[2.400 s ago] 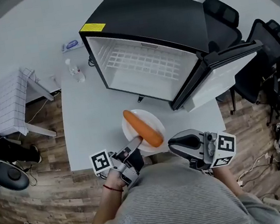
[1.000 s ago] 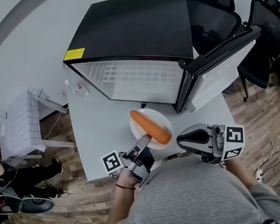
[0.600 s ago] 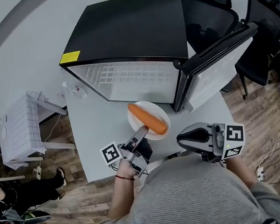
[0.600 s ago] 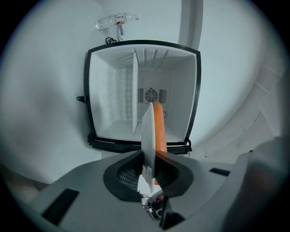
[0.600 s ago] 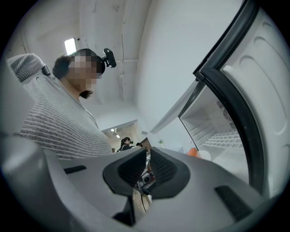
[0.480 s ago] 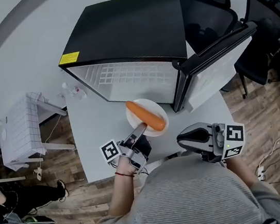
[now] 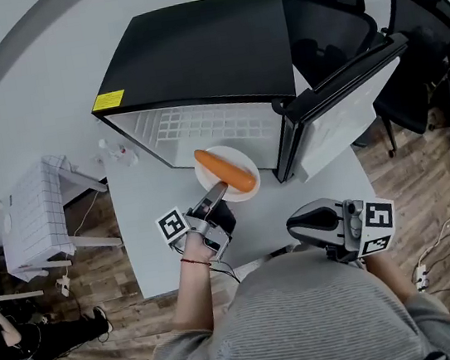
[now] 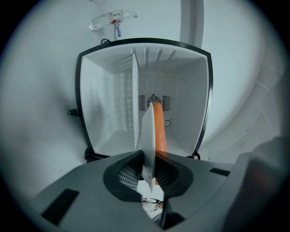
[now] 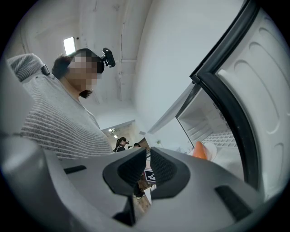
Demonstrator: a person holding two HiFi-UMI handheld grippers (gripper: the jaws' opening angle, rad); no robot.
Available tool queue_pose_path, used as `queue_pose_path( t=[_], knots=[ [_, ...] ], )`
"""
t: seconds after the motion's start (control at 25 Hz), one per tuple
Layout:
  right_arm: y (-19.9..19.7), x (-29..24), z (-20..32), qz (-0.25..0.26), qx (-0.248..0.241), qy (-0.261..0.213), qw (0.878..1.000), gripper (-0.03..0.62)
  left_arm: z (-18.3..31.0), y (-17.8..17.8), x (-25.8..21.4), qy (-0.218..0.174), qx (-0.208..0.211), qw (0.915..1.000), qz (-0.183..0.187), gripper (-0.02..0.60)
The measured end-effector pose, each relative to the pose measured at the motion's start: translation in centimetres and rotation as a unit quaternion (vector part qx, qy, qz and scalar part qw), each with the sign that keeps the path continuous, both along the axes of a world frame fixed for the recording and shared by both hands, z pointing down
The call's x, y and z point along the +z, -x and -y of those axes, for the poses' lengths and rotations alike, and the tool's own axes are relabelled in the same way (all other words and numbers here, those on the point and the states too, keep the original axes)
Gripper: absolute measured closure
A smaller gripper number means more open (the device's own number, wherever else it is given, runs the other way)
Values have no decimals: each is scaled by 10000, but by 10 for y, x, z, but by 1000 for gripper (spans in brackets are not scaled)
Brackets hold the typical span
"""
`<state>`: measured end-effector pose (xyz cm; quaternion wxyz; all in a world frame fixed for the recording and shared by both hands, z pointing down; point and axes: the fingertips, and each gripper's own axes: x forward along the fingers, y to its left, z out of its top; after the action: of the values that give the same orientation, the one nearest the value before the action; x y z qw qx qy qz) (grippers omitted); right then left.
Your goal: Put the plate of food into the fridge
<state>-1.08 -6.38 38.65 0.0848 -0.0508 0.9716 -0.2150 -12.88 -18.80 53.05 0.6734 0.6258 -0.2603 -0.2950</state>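
A white plate (image 7: 216,164) bearing a long orange carrot (image 7: 225,171) is held just above the grey table, at the mouth of the open black fridge (image 7: 206,52). My left gripper (image 7: 215,193) is shut on the plate's near rim. In the left gripper view the plate (image 8: 147,131) appears edge-on between the pads, the carrot (image 8: 158,127) lies on its right side, and the white fridge interior (image 8: 172,86) with a wire shelf (image 8: 134,99) lies straight ahead. My right gripper (image 7: 294,224) hangs by the person's body, shut and holding nothing (image 9: 147,164).
The fridge door (image 7: 337,91) stands open to the right of the opening. A plastic water bottle (image 7: 116,152) lies on the table (image 7: 167,242) left of the fridge. Black office chairs (image 7: 333,8) stand behind, and a white rack (image 7: 33,216) on the left.
My left gripper has carried the plate and carrot away from the table's near edge up to the fridge opening. The right gripper has stayed where it was.
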Motion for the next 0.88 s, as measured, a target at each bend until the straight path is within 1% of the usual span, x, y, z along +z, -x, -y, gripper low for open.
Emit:
queue_pose_path(
  t=[0.48, 0.68, 0.88],
  knots=[
    [-11, 5, 8, -35, 146, 79, 9999, 576, 55, 6, 19, 103, -276, 9996, 14, 526],
    [-10, 8, 10, -40, 117, 116, 9999, 576, 67, 5, 25, 145, -369, 9992, 14, 528],
    [-3, 10, 12, -51, 17, 156, 9999, 576, 74, 2, 26, 169, -358, 9992, 15, 528]
  ],
)
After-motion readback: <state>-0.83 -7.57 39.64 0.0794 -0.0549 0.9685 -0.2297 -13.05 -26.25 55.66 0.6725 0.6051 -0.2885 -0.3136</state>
